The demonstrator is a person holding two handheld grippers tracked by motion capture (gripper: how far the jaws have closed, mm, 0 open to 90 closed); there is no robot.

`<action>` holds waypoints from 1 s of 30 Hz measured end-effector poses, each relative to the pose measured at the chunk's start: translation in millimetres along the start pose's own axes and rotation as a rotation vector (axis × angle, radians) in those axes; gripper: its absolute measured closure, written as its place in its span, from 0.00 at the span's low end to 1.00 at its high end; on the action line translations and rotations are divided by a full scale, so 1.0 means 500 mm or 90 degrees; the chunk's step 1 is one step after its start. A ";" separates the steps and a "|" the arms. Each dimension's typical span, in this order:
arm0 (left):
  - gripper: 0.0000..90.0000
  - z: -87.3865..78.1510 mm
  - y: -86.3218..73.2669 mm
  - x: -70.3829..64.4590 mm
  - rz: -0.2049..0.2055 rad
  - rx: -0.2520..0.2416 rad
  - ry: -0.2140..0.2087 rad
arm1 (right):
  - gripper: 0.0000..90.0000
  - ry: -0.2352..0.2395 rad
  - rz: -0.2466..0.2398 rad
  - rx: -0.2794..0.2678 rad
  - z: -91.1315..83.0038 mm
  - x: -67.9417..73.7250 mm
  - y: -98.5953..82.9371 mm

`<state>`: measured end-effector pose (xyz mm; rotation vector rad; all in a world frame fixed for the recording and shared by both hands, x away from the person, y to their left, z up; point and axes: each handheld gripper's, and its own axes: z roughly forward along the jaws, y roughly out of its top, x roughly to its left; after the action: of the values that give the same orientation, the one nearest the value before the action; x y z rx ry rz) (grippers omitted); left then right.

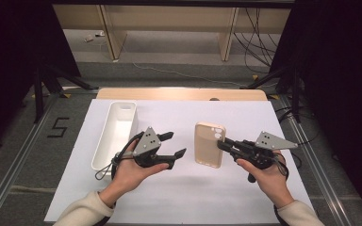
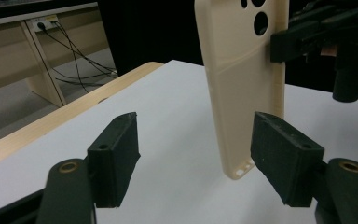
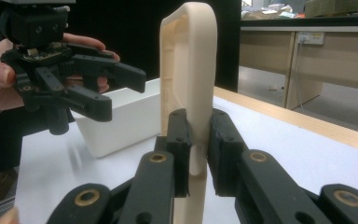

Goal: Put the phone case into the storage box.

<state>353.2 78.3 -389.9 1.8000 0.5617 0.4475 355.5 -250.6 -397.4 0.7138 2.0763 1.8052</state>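
A cream phone case (image 1: 209,144) is held above the white table mat, its camera cut-outs toward the far right corner. My right gripper (image 1: 222,143) is shut on the case's right edge; in the right gripper view the two jaws clamp the case (image 3: 189,70) edge-on. My left gripper (image 1: 173,144) is open to the left of the case, a short gap away. In the left gripper view the case (image 2: 242,70) hangs upright ahead of the spread jaws, nearer the right fingertip (image 2: 279,154), and the right gripper (image 2: 279,44) grips its side.
A white oblong bin (image 1: 116,133) lies along the left part of the mat (image 1: 193,197), seen behind the left gripper (image 3: 107,91) in the right gripper view as the bin (image 3: 121,121). A wooden table edge (image 1: 179,93) runs at the back. Cables lie on the floor beyond.
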 end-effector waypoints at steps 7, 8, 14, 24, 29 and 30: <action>0.44 0.021 0.024 -0.012 -0.004 -0.014 -0.006 | 0.90 -0.002 0.000 0.003 0.004 0.002 -0.004; 0.46 0.025 0.027 -0.014 -0.003 -0.017 -0.007 | 0.90 -0.003 0.000 0.002 0.004 0.002 -0.004; 0.50 0.045 0.045 -0.022 -0.002 -0.022 0.002 | 0.90 -0.008 0.003 -0.003 0.003 0.002 -0.004; 0.59 0.059 0.063 -0.021 -0.016 -0.036 0.021 | 0.90 -0.007 0.003 -0.001 0.006 0.003 -0.008; 0.64 0.064 0.064 -0.021 -0.021 -0.039 0.028 | 0.90 -0.004 0.003 0.004 0.008 0.005 -0.009; 0.65 0.065 0.064 -0.021 -0.023 -0.041 0.030 | 0.90 -0.005 0.004 0.006 0.008 0.005 -0.009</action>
<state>367.7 38.9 -368.7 1.7194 0.6045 0.4788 354.7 -246.4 -402.4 0.7289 2.0801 1.7944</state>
